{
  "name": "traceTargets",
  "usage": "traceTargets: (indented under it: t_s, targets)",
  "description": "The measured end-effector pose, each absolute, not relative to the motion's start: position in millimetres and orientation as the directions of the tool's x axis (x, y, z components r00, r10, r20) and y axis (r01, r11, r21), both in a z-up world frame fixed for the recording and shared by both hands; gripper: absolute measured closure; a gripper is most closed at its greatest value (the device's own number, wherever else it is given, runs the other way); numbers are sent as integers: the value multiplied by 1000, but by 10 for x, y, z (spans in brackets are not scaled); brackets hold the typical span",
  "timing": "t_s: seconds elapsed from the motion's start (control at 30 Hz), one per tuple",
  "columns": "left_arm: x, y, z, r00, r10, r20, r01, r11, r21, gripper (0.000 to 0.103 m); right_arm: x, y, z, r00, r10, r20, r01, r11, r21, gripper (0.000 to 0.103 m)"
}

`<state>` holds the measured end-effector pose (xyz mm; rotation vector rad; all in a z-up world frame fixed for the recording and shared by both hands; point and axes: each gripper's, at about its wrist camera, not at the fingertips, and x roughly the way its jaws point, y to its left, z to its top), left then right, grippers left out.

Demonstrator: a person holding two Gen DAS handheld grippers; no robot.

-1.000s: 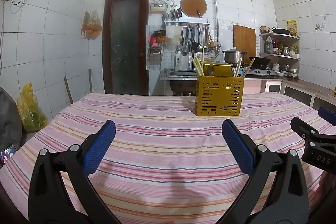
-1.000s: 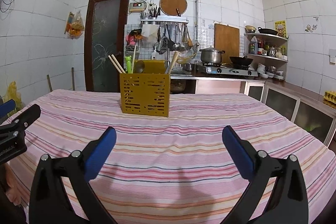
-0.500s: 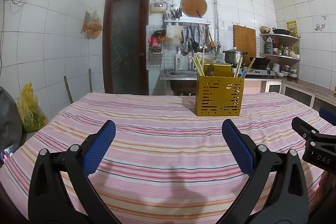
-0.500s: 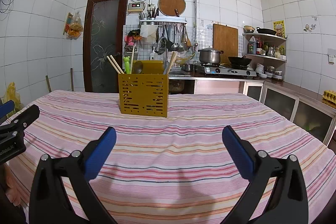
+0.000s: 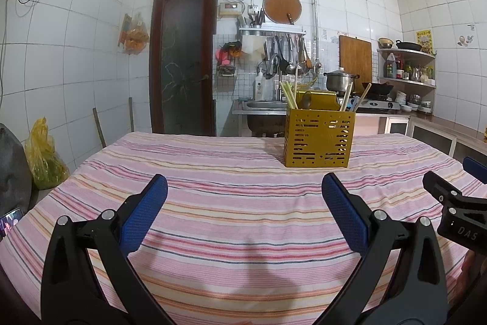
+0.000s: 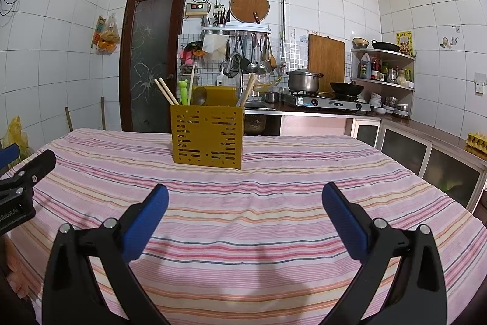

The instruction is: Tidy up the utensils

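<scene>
Yellow slotted utensil caddy (image 5: 318, 140), upright on striped tablecloth (image 5: 231, 203), toward far edge; chopsticks (image 6: 166, 92), green-handled utensil (image 6: 182, 90), ladle inside. Left gripper (image 5: 243, 188): spread wide, holding nothing, low over cloth. Right gripper (image 6: 245, 197): likewise spread, holding nothing, well short of caddy.

Two fisheye views, each looking forward between a pair of blue-padded fingers (image 5: 146, 212) low over the striped table (image 5: 243, 203) toward the tiled kitchen wall. The left wrist view sits left, catching the right gripper (image 5: 459, 203) at its right edge; the right wrist view shows the left gripper (image 6: 21, 185) at its left. Both share the yellow utensil holder (image 6: 208, 137), well ahead
</scene>
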<state>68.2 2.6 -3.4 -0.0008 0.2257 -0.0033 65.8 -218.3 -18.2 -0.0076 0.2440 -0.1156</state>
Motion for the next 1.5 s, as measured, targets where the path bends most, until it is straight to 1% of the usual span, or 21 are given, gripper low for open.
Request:
traceTargets:
  t_s: [1.5]
  targets:
    - [634,-21,-29,977,3,-214,-4,1000,-4,5,674,-2210,-189,962,-119,-244,118,993,-20,5]
